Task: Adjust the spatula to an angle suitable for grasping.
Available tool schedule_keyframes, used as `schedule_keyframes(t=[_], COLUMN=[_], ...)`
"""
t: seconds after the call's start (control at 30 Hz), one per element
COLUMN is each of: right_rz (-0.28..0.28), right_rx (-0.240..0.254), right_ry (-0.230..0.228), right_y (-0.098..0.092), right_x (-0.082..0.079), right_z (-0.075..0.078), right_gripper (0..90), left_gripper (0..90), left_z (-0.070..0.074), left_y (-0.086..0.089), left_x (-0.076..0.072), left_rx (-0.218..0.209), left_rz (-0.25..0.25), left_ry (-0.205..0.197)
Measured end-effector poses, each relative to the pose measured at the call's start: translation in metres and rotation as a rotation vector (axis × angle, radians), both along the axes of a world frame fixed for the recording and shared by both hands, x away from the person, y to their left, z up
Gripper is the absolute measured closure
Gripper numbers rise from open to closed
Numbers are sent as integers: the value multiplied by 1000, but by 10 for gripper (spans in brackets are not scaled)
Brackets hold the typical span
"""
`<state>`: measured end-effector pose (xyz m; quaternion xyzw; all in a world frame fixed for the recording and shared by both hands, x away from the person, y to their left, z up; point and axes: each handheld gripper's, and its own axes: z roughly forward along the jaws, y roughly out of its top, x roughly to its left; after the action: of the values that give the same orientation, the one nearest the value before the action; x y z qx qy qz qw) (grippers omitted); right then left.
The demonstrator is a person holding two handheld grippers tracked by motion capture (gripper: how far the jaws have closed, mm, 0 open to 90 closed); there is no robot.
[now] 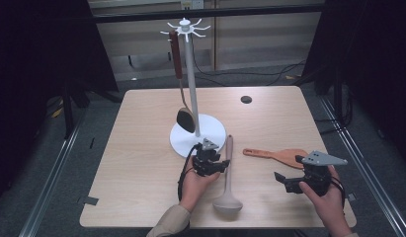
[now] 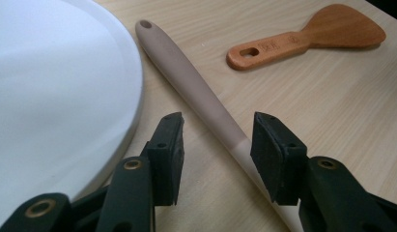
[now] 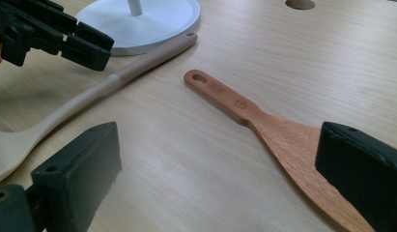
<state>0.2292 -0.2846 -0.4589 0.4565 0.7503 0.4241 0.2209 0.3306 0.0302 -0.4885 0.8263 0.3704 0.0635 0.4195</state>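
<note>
Left gripper (image 1: 221,165) low beside the white stand base (image 1: 213,129), jaws partly open astride the beige ladle (image 2: 196,89) handle without pressing it, ladle flat just right of the base, right gripper (image 1: 281,177) wide open over the wooden spatula (image 3: 263,121) farther right

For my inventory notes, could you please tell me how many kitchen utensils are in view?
3: a dark ladle hanging on the stand, a beige ladle lying beside its base, and a wooden spatula lying farther right.
</note>
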Motion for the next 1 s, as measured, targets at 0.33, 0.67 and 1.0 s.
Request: schedule_keyframes(t=[0.33,0.67,1.0], right_rz=[-4,2,2], right_rx=[5,1,2], right_ry=[4,-1,0], right_y=[-1,-1,-2], right_x=[0,0,0], right_z=[0,0,1], right_gripper=[15,15,15], left_gripper=[491,498,538], left_z=[-5,-10,-8], left_y=[-10,-20,-23], left_x=[-1,-4,-3], left_rx=[23,48,70], left_rz=[-10,-36,-39], left_ry=[43,81,94])
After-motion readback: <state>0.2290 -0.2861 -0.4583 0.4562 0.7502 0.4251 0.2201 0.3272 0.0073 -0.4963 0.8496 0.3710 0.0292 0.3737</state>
